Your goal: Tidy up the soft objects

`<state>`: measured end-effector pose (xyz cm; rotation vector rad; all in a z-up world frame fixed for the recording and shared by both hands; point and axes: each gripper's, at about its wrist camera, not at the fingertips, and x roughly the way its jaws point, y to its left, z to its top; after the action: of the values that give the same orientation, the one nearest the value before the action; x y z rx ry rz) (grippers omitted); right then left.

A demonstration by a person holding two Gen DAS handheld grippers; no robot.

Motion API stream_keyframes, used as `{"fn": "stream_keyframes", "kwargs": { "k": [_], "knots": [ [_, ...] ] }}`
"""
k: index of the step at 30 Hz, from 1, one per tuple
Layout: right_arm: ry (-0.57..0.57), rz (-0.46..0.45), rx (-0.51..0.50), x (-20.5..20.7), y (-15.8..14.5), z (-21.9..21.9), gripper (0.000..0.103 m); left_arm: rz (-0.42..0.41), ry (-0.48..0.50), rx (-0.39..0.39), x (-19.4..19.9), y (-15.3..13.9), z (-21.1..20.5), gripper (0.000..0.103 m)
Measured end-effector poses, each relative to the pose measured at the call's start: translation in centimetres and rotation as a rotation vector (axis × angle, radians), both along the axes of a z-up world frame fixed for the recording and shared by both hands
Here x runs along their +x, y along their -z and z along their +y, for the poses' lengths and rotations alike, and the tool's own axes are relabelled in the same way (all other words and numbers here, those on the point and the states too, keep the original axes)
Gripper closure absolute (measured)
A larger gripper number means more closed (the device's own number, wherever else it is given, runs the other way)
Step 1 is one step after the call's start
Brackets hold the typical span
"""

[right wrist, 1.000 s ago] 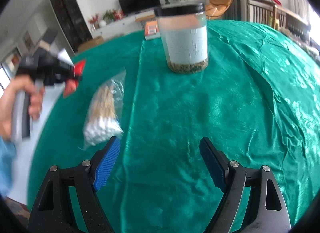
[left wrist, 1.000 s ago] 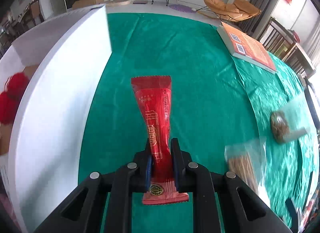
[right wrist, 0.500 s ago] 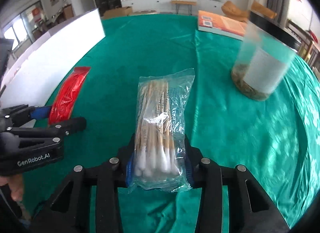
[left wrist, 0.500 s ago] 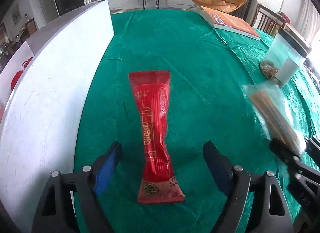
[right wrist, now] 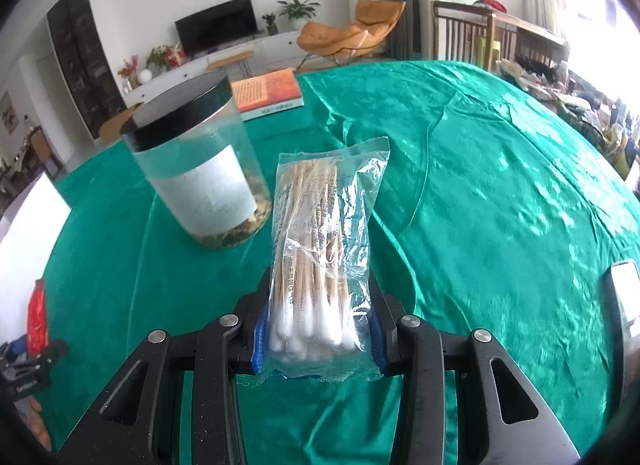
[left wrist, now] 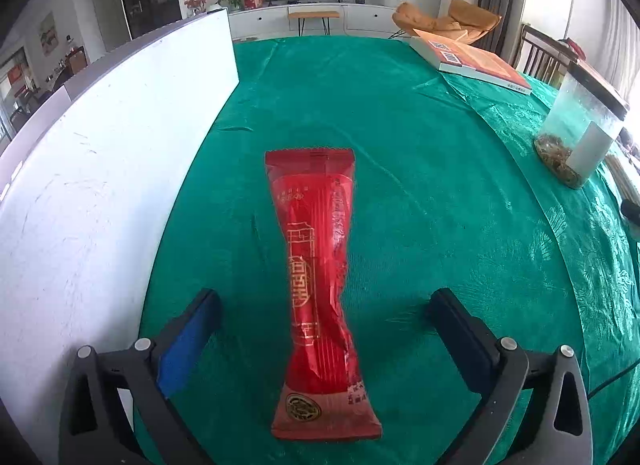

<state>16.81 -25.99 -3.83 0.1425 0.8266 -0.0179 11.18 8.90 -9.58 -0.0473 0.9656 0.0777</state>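
Note:
A long red snack packet [left wrist: 318, 289] lies flat on the green tablecloth, between the spread jaws of my left gripper [left wrist: 324, 321], which is open and not touching it. The packet also shows at the far left of the right wrist view [right wrist: 36, 321]. My right gripper [right wrist: 318, 329] is shut on a clear bag of cotton swabs [right wrist: 324, 249] and holds it above the cloth, its swab tips toward the camera.
A white box wall [left wrist: 108, 169] stands along the left of the packet. A clear jar with a black lid [right wrist: 200, 169] stands just left of the swab bag; it also shows in the left wrist view [left wrist: 576, 133]. An orange book [left wrist: 472, 61] lies at the far side.
My left gripper opened and let go of the red packet, which now lies on the cloth. My right gripper closed on the swab bag, lifted it and swung right, near the jar.

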Motion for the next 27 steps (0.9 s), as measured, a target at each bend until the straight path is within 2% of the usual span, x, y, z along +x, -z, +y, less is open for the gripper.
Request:
{"fn": "stream_keyframes", "kwargs": {
  "k": [3, 4, 5, 6, 11, 27],
  "knots": [
    [0.001, 0.032, -0.017, 2.0, 1.9, 0.3, 0.053, -0.011, -0.008, 0.002, -0.1, -0.1, -0.1, 0.0],
    [-0.006, 0.071, -0.016, 2.3, 2.6, 0.2, 0.044, -0.011, -0.009, 0.0, 0.0, 0.0, -0.1, 0.0],
    [-0.014, 0.043, -0.024, 2.1, 2.0, 0.5, 0.025, -0.011, -0.01, 0.0, -0.1, 0.0, -0.1, 0.0],
    [-0.01, 0.064, -0.042, 2.2, 2.1, 0.8, 0.02, -0.012, -0.011, 0.0, 0.0, 0.0, -0.1, 0.0],
    [-0.014, 0.095, -0.103, 2.0, 2.0, 1.5, 0.019, -0.012, -0.011, 0.0, -0.1, 0.1, -0.1, 0.0],
    [0.004, 0.098, -0.11, 1.1, 2.2, 2.3, 0.019, -0.013, -0.012, -0.002, 0.0, 0.1, -0.1, 0.0]
  ]
}}
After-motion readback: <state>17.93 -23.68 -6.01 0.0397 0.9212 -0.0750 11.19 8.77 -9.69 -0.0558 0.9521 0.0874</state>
